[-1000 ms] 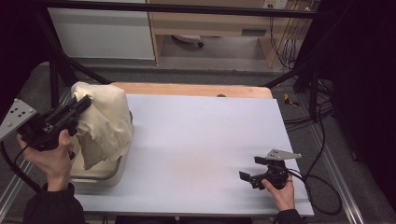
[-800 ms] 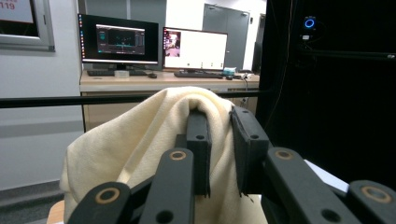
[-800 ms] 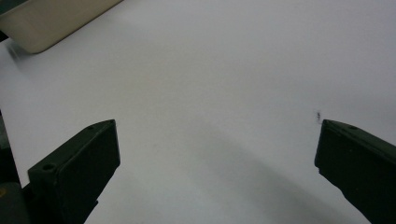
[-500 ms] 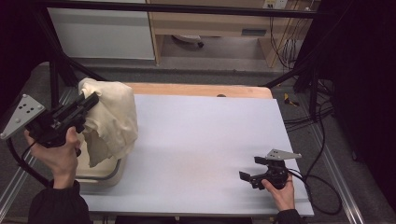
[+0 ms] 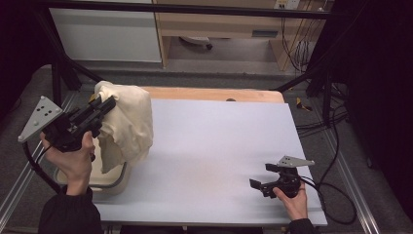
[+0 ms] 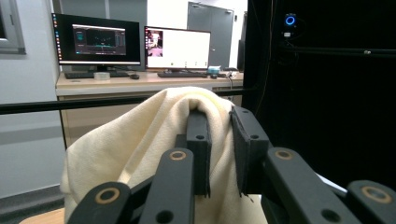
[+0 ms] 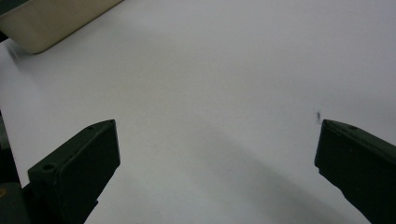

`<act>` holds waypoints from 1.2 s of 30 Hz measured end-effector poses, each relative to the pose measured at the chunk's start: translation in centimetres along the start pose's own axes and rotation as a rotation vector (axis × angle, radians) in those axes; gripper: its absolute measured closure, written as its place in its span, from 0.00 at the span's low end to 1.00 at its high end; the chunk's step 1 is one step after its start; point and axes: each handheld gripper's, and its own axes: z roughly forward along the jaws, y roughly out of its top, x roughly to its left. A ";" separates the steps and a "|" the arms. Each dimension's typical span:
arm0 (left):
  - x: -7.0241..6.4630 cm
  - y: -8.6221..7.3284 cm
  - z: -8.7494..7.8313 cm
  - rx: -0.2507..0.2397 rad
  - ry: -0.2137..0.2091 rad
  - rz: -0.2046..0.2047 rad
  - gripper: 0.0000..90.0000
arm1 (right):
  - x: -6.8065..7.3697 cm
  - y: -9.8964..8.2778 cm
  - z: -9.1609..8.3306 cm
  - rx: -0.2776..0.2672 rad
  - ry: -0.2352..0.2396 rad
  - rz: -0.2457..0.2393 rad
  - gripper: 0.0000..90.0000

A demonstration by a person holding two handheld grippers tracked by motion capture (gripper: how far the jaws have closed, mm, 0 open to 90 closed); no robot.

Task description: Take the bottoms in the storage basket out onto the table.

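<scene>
My left hand-held gripper (image 5: 104, 105) clenches the cream cloth (image 5: 127, 124) at frame left, lifting it from the bin (image 5: 114, 179); next it needs carrying rightward over the surface (image 5: 214, 146).

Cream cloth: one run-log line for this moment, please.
left gripper: shut on cream cloth, lifted above tub | right gripper: open, empty, over table

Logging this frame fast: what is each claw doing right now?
Left claw: closed on the cream cloth, lifted above the tub.
Right claw: open, holding nothing.
</scene>
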 end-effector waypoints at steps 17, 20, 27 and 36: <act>-1.7 -0.1 1.9 0.009 -0.041 0.001 0.87 | 0.0 0.0 0.0 0.003 0.002 -0.004 0.01; -2.1 -0.2 2.3 0.015 -0.051 0.001 0.87 | 0.0 0.0 0.0 0.004 0.002 -0.003 0.01; -2.8 -0.6 3.2 0.031 -0.074 -0.003 0.87 | 0.0 0.0 0.0 0.003 0.002 -0.004 0.01; -3.6 -1.1 4.2 0.051 -0.094 -0.003 0.87 | 0.0 0.0 0.0 0.002 0.001 -0.003 0.01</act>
